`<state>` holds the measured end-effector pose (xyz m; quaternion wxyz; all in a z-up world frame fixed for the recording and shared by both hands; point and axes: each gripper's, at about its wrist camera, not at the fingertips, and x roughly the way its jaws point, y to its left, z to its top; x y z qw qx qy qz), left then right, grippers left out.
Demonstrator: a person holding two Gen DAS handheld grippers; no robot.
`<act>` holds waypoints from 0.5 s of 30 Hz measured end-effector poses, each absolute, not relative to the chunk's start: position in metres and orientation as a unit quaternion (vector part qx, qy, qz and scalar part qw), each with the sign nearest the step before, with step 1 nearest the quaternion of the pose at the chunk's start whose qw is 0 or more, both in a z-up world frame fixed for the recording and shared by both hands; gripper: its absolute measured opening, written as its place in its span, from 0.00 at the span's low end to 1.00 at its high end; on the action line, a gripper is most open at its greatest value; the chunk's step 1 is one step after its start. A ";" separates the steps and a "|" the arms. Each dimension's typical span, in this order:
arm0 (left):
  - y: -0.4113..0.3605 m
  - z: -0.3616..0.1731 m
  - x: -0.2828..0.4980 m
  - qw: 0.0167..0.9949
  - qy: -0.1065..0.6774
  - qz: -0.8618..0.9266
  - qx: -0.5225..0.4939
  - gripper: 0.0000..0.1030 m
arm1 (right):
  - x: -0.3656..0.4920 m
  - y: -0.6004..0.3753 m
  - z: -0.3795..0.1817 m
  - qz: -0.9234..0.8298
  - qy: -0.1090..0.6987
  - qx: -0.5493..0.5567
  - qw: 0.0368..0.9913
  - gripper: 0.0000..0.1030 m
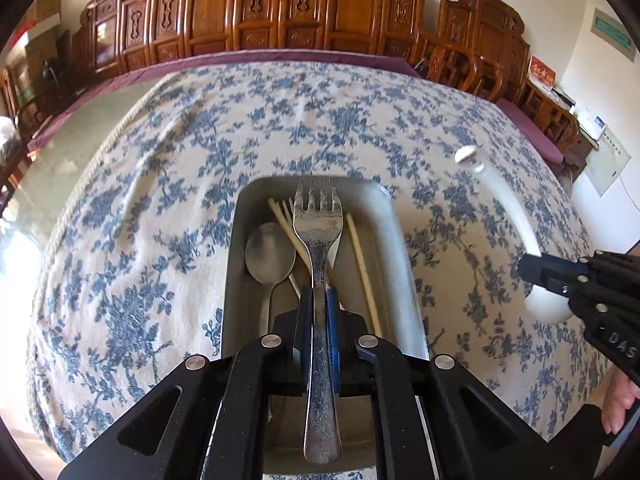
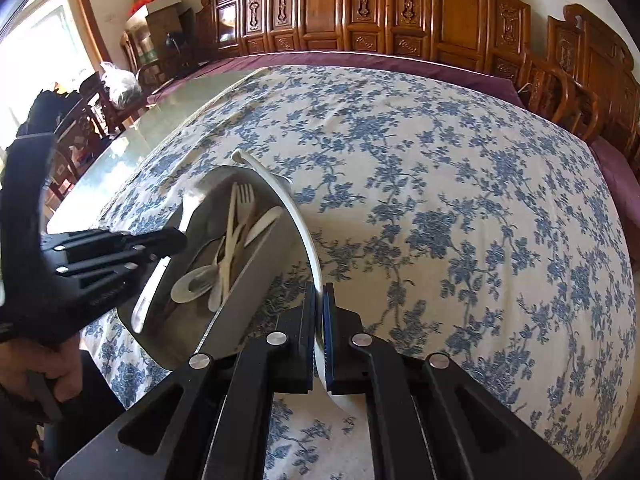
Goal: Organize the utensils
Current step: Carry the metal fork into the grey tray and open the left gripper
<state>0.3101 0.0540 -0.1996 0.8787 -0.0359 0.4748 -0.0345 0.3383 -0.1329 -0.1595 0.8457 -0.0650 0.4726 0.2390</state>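
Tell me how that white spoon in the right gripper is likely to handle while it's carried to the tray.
The white spoon looks like glossy ceramic, so it is probably stiff, slippery and breakable if dropped. The right hand-held gripper pinches only its thin edge, so the long handle may pivot. Lowering it gently onto the metal fork and into the tray seems wise.

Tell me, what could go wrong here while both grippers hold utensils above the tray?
The left gripper pinches the fork by its thin handle, so it might swivel or slip and clatter onto the spoon in the tray. The right gripper clamps the long white spoon near one end; its far end could knock the tray's rim.
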 end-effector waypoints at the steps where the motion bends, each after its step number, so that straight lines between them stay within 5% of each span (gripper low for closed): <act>1: 0.054 -0.202 0.311 0.878 0.477 -0.034 -0.036 0.06 | 0.338 -0.131 -0.159 0.241 0.473 -0.066 0.845 0.04; 15: 0.062 -0.233 0.328 0.861 0.506 -0.025 -0.044 0.06 | 0.338 -0.118 -0.164 0.249 0.471 -0.067 0.844 0.04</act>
